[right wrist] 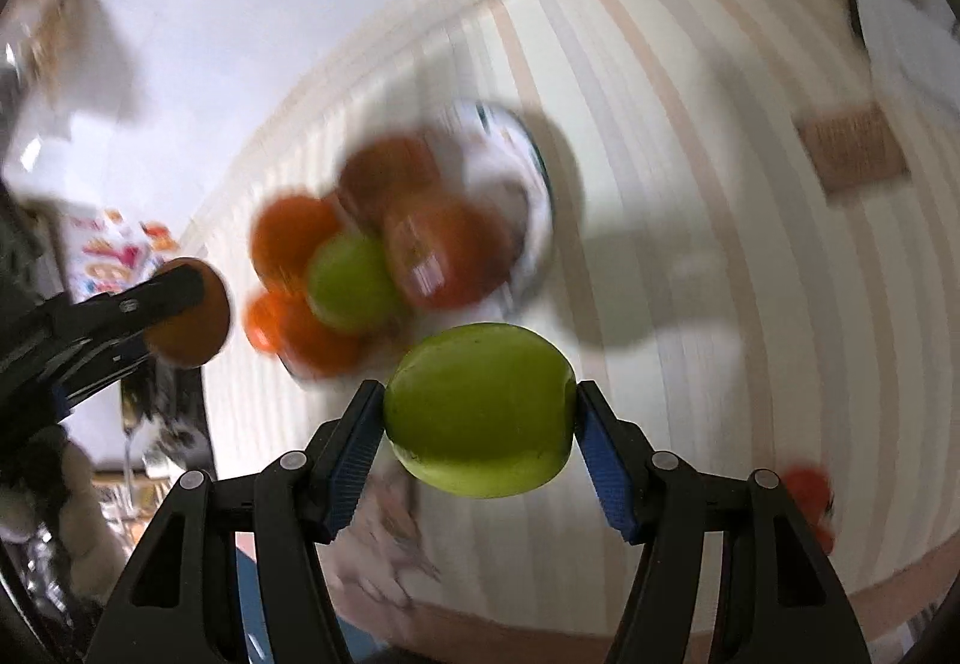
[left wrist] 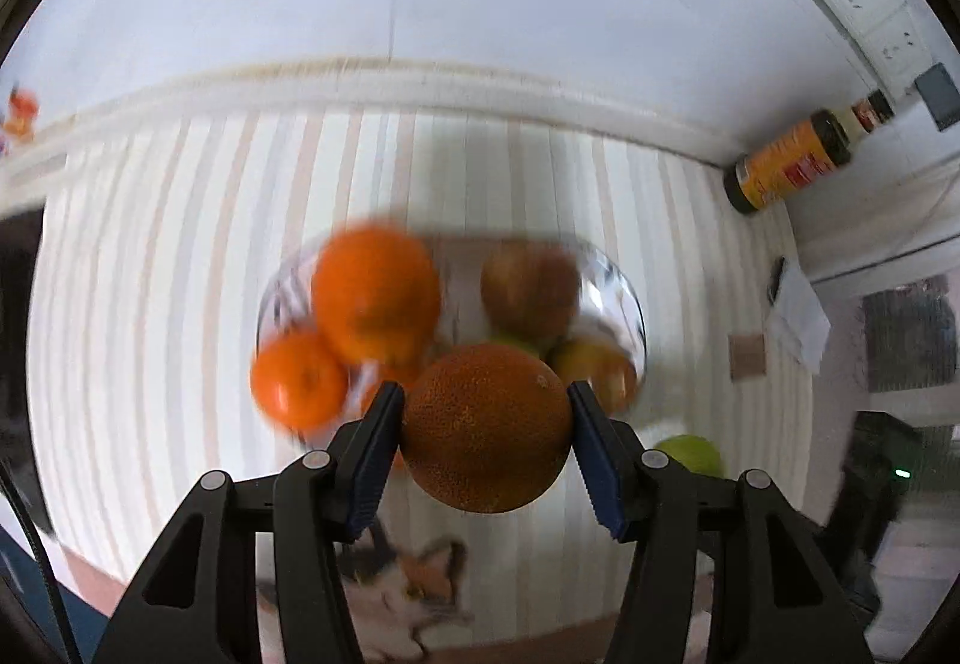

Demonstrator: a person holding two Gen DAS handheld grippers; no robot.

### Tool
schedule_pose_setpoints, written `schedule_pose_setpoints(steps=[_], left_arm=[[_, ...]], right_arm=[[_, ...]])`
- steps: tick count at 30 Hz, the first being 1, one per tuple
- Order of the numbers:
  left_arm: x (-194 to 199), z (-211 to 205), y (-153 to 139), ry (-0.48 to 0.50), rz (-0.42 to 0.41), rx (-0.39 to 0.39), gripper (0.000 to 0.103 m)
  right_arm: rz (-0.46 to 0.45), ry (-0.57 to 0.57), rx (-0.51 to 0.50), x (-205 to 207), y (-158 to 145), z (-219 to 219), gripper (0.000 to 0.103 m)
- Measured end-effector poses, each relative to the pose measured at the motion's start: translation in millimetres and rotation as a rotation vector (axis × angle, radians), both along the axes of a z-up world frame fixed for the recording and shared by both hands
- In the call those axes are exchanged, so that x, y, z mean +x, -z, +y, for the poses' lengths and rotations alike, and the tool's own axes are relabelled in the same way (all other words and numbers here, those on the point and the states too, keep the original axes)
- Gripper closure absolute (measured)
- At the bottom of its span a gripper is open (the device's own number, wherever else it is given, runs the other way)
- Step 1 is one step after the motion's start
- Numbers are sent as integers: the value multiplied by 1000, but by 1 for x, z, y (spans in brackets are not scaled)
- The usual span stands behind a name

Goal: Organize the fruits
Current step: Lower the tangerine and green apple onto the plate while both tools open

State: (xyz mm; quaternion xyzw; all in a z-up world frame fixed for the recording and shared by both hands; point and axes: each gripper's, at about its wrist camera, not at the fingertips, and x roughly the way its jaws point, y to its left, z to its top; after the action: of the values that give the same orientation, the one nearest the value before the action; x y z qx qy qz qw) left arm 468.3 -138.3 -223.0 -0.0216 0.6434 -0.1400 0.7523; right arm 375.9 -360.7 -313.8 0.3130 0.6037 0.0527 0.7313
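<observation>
Striped table (left wrist: 180, 256), orange (left wrist: 487, 429) between left jaws, green apple (right wrist: 478, 417) between right jaws

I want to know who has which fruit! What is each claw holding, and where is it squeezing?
The left claw squeezes a brownish-orange fruit by its two sides. The right claw squeezes a green apple by its two sides.

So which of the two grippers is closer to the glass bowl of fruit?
Left, probably. The left gripper, holding an orange, sits right at the bowl. The right gripper, holding a green apple, looks slightly farther back.
</observation>
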Motion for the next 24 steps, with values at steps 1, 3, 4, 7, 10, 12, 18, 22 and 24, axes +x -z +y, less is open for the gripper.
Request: schedule_pose_setpoints(steps=[1, 3, 4, 7, 10, 12, 18, 22, 24], left_arm=[[12, -5, 3, 8, 3, 14, 50], [34, -13, 15, 30, 37, 44, 50], [43, -14, 26, 38, 51, 58, 50], [63, -27, 45, 72, 98, 121, 50], [65, -32, 58, 106, 117, 162, 50], [65, -36, 59, 120, 104, 172, 50], [60, -39, 63, 130, 98, 195, 49], [57, -45, 65, 160, 99, 231, 49], [56, -50, 67, 181, 98, 254, 48]], right_arm=[[-14, 6, -3, 8, -4, -3, 37], [-42, 17, -15, 30, -10, -9, 37], [-48, 19, -19, 39, -10, -12, 37], [-45, 11, -27, 67, -7, -16, 37], [-34, -16, -55, 93, 2, -13, 37], [-24, -25, -59, 100, 10, -10, 37], [8, -80, -65, 117, 30, 6, 37], [26, -81, -50, 121, 41, 9, 36], [41, -63, -45, 122, 44, 7, 32]])
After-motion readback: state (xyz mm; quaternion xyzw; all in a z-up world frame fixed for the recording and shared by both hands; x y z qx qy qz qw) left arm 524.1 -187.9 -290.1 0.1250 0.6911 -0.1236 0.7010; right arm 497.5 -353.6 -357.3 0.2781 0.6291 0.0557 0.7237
